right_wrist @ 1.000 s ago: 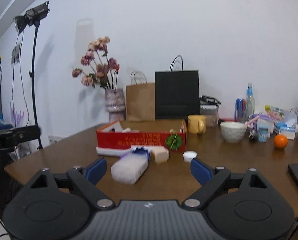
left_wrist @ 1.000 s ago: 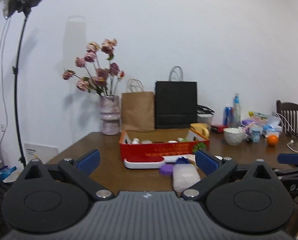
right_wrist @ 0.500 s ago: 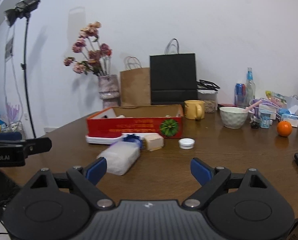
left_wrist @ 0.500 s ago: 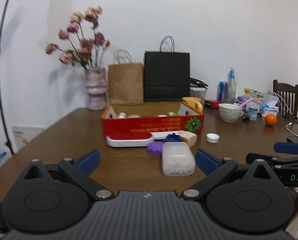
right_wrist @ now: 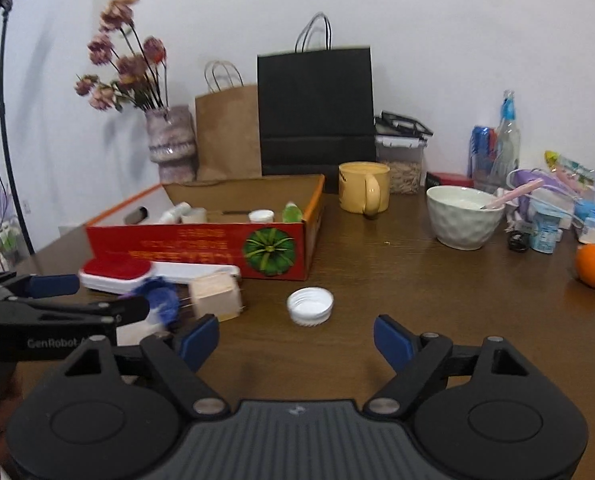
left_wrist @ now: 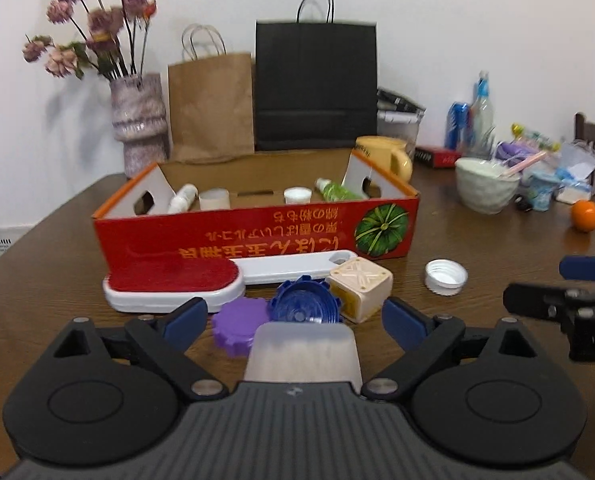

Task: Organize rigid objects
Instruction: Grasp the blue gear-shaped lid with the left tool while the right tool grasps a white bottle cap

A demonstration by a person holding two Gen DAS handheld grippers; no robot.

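While both of your hand-held grippers close in over the cluttered counter point(left_wrist: 57, 240), neither grips anything.

Your left hand-held gripper point(left_wrist: 295, 318), jaws wide and narrowing, has the frosted plastic container point(left_wrist: 303, 350) between its pads without touching it; just beyond lie a purple cap point(left_wrist: 237, 328), a blue cap point(left_wrist: 303, 306) and a cream cube point(left_wrist: 359, 286), with a red-topped white brush point(left_wrist: 173, 284) against the red cardboard box point(left_wrist: 257, 236). Your right hand-held gripper point(right_wrist: 297, 338), also wide and narrowing, points at the loose white cap point(right_wrist: 310, 306) lying apart on bare wood, just ahead of its fingertips. Small bottles and lids sit inside the box.
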